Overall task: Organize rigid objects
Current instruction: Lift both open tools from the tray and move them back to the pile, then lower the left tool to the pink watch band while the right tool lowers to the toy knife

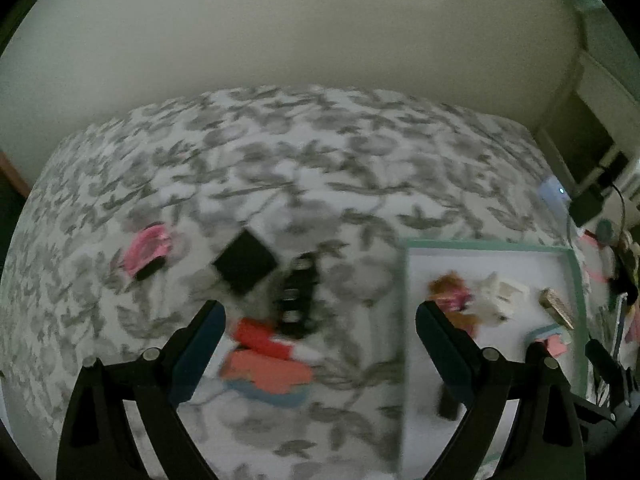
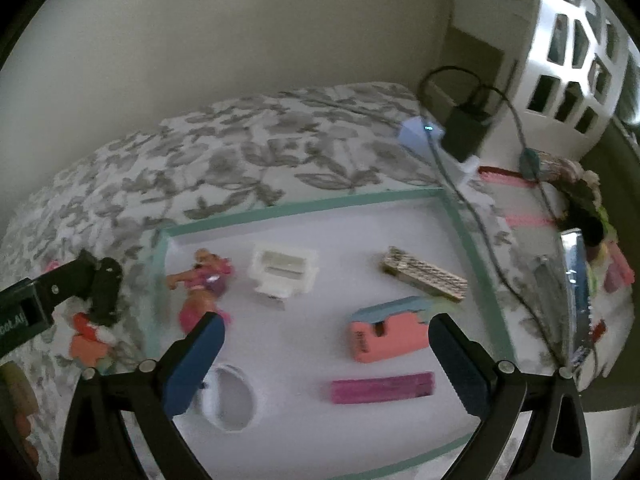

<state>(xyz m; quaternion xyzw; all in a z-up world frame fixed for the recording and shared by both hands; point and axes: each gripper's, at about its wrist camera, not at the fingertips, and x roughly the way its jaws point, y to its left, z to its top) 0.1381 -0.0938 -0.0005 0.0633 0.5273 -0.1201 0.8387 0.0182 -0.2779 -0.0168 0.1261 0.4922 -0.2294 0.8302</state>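
Across both frames, leaf-patterned bedspread [image 1: 280, 152]; at lower right of the left wrist view, green-rimmed tray [image 1: 480, 245], already holding a doll [image 2: 204, 284], white toy furniture [image 2: 282, 270], a patterned bar [image 2: 424, 274], a coral block [image 2: 386, 338], a magenta bar [image 2: 382, 388] and a white ring [image 2: 230, 398]. Left of the tray, loose on the bedspread: black square [image 1: 245, 263], black clip-like piece [image 1: 298, 296], red piece [image 1: 262, 340], coral-and-blue block [image 1: 268, 378], pink item [image 1: 146, 250]. Left gripper [image 1: 320, 328] spread wide, empty, framing the red piece, long axis running lower right; likely next pick, left hand nearer. Right gripper [image 2: 326, 344] spread, empty, above the tray.
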